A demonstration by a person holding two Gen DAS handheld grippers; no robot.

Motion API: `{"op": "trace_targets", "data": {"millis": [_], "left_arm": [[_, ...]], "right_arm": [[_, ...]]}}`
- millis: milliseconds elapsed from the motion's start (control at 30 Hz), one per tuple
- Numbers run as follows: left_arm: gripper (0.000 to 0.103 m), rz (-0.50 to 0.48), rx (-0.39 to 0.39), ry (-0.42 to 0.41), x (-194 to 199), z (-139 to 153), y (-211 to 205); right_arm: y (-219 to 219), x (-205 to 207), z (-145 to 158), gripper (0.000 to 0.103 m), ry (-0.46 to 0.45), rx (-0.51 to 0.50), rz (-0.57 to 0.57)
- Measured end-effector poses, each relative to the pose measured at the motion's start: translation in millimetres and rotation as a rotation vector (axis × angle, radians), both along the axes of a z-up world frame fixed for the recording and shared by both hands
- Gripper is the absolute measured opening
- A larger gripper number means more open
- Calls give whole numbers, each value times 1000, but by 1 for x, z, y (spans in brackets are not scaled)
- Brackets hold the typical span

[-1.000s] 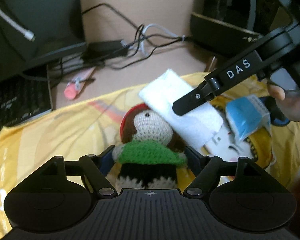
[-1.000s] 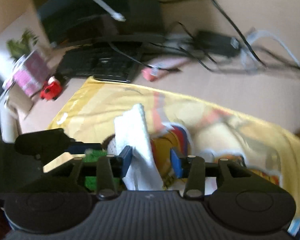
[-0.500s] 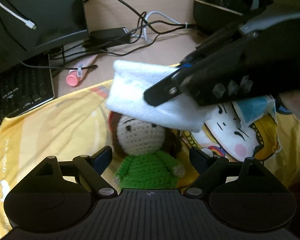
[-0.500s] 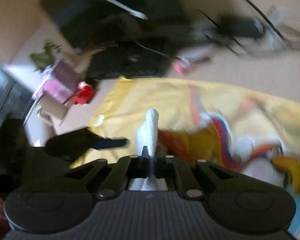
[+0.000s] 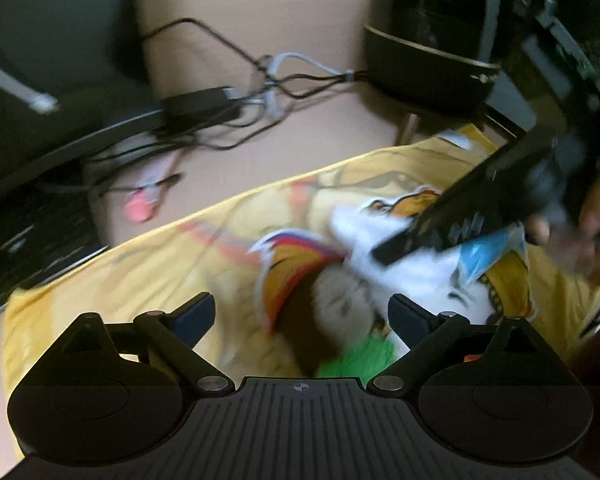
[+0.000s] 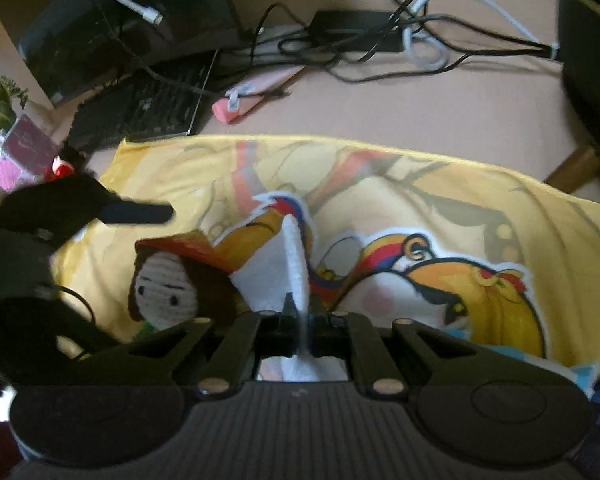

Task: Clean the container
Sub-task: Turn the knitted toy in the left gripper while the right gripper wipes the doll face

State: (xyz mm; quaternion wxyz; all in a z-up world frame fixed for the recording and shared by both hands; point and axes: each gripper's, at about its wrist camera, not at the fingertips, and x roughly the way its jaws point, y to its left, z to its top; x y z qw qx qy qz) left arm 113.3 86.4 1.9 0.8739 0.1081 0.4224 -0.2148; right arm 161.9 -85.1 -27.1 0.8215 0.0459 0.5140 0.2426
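Note:
My left gripper (image 5: 302,316) is open, hovering low over a crochet doll (image 5: 340,308) with a red hat and green body that lies on the yellow printed mat (image 5: 140,272). The doll sits between the fingers, which do not touch it. My right gripper (image 6: 300,312) is shut on a folded white wipe (image 6: 296,256), held edge-on just right of the doll (image 6: 164,288). In the left wrist view, blurred by motion, the right gripper (image 5: 460,220) comes in from the right with the wipe (image 5: 380,248) by the doll's head. No container shows clearly.
A blue packet (image 5: 480,256) lies on the mat at the right. Behind the mat are a pink tube (image 6: 240,102), a keyboard (image 6: 148,108), tangled cables (image 6: 380,44) and a monitor base (image 6: 120,20). A dark round object (image 5: 428,68) stands back right.
The right gripper closed on the white wipe, lifted it, and has brought it down beside the doll's head. The left gripper opened wide around the doll and shifted slightly.

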Motion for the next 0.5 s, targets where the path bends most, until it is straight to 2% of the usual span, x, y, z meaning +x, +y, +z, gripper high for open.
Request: {"op": "trace_targets", "data": {"millis": [67, 200, 267, 333, 367, 400, 433, 500], "left_arm": [[97, -45, 64, 11, 13, -11, -20], [97, -66, 185, 89, 27, -36, -39], [97, -63, 182, 123, 24, -44, -34], [96, -39, 120, 138, 20, -49, -22], [88, -29, 98, 121, 18, -47, -19], [73, -22, 94, 82, 15, -43, -18], [73, -14, 99, 27, 10, -36, -19], [73, -3, 108, -152, -5, -19, -24]], "right_arm": [[-11, 0, 3, 5, -12, 13, -32], [-30, 6, 4, 5, 1, 62, -101], [-33, 11, 10, 5, 4, 116, -110], [-32, 14, 23, 5, -19, 161, -105], [-30, 15, 32, 5, -43, 174, -101], [-27, 16, 41, 5, -70, 188, -94], [-25, 15, 51, 5, -96, 212, -85], [-21, 13, 71, 5, -147, 263, -65]]}}
